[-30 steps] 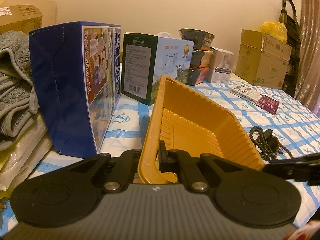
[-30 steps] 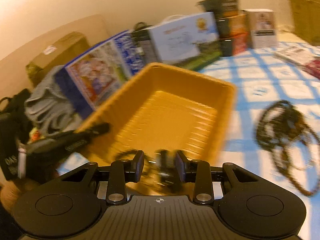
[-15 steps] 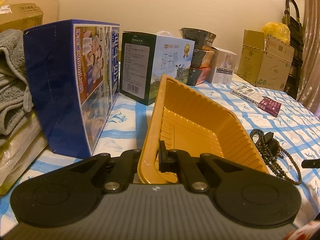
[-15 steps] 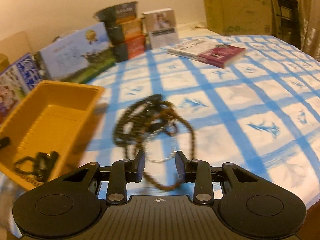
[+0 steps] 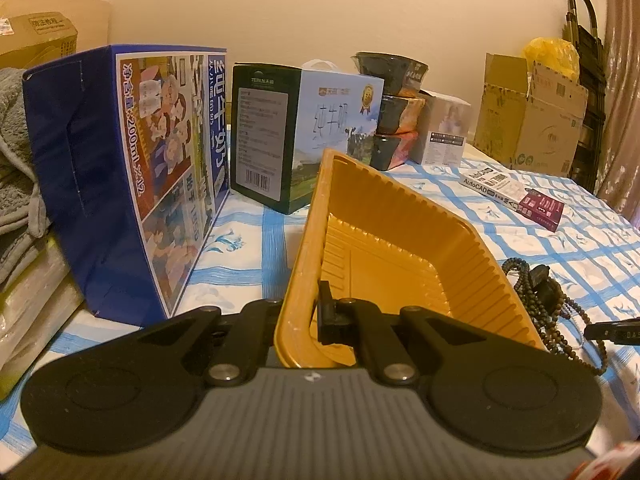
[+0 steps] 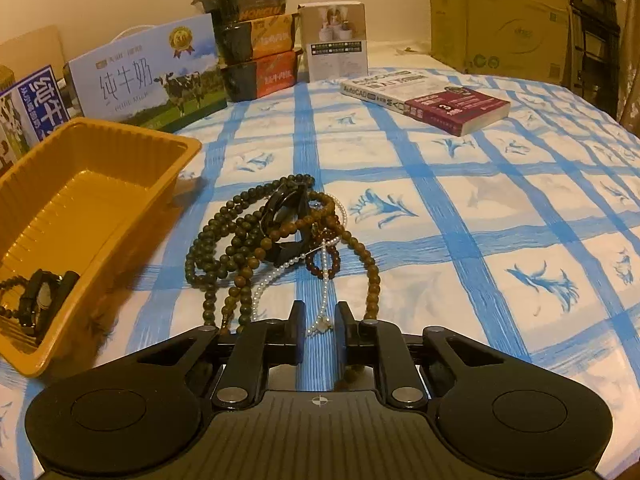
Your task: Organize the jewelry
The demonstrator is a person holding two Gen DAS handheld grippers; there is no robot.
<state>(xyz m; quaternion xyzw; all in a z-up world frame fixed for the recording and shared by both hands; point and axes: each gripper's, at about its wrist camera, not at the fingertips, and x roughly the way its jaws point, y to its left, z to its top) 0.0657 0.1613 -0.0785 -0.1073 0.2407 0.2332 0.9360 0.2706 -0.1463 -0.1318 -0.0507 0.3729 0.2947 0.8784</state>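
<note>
The yellow tray (image 6: pixel 84 216) sits on the blue-checked counter (image 6: pixel 500 240), and the right view looks into its near end, where a dark bead bracelet and a black band (image 6: pixel 40 300) lie together on the ribbed floor. The rest of the tray is bare. The left view cannot show that corner; there the tray (image 5: pixel 400 240) rises tilted, its near wall clenched between the jaws of the left gripper (image 5: pixel 308 320), one finger (image 5: pixel 326 312) inside the tray and the other outside.

Just right of the tray lies the jewelry pile (image 6: pixel 276 236): several strands of dark green and brown beads, one thin string of small white pearls (image 6: pixel 324 280), and a black band on top, all tangled so that I cannot count the strands. The right gripper (image 6: pixel 320 328) is down at the pile's near edge; its jaws have just been closing, and the pearl string's end hangs between them, but whether the pads press on it I cannot tell.

Along the wall stand two milk cartons, blue (image 5: pixel 132 168) and green-sided (image 5: pixel 304 132), then three stacked bowls (image 6: pixel 256 36) and one small white box (image 6: pixel 336 40). One book (image 6: pixel 428 98) lies flat farther right. Only the left view shows the grey towels (image 5: pixel 16 152) and the yellow bag (image 5: pixel 552 56) on cardboard boxes.
</note>
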